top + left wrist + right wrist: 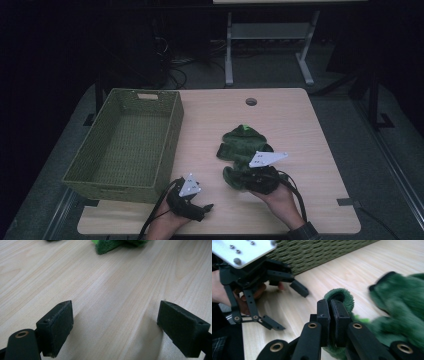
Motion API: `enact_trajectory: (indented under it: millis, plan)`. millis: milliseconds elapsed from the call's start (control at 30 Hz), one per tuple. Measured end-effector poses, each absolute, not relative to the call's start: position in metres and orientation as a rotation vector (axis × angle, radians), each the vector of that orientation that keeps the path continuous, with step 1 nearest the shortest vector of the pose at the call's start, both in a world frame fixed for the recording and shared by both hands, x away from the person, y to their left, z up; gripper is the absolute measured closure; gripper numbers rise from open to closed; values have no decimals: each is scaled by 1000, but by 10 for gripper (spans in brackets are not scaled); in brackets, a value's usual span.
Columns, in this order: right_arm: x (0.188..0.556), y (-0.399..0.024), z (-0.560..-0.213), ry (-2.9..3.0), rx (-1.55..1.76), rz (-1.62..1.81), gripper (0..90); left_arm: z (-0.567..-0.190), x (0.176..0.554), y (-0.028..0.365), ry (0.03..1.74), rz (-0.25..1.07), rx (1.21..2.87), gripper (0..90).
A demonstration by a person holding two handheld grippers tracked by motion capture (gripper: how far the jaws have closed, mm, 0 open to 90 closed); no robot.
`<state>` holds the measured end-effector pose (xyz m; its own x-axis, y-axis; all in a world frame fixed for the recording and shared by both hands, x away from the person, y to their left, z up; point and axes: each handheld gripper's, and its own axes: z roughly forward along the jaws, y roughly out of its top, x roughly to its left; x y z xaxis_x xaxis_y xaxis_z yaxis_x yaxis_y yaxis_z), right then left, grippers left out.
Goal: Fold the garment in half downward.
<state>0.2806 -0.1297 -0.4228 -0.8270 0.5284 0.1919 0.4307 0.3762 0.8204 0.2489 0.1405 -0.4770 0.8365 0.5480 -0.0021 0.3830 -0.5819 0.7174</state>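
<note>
Nearest the person, along the front edge of the desk point(320, 130), both hands are working close together: the left gripper point(202, 207) is hovering just above bare wood near the front edge, a little left of centre, with its jaws spread wide and nothing between them, as the left gripper view is showing plainly. Just to its right, the right gripper point(333, 312) is holding its jaws pressed together on a fold at the near end of the green plush cloth point(242, 147), so a thin rim of pile is curling up over the pads. From that pinch the cloth is running away from the person, its long axis lying roughly front to back and leaning slightly left, its far, brighter green tip reaching toward the middle of the desk. Seen from the left gripper, the cloth point(110, 245) is lying ahead and somewhat to the right, well apart from the open jaws, so the left hand is the free one but the right is the one already on the thing. Farther off, along the desk's left edge, the woven green basket point(125, 142) is standing with its long side parallel to that edge, its near right corner close to the left gripper. As I judge it, the coming move is turning on carrying the pinched cloth leftward, across the left hand, and over the basket's right wall.
</note>
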Motion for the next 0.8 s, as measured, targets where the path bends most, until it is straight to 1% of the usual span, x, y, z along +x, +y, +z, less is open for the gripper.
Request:
enact_trajectory:
  millis: [300, 700, 800]
  plan:
    - [280, -157, -425, 2463, 961, 1441, 849, -477, 249, 140, 673, 286, 2262, 128]
    - [279, -188, -427, 2400, 1065, 1357, 798, -477, 249, 141, 672, 283, 2264, 128]
    - [279, -195, -426, 2377, 1071, 1340, 809, -477, 249, 141, 672, 284, 2266, 128]
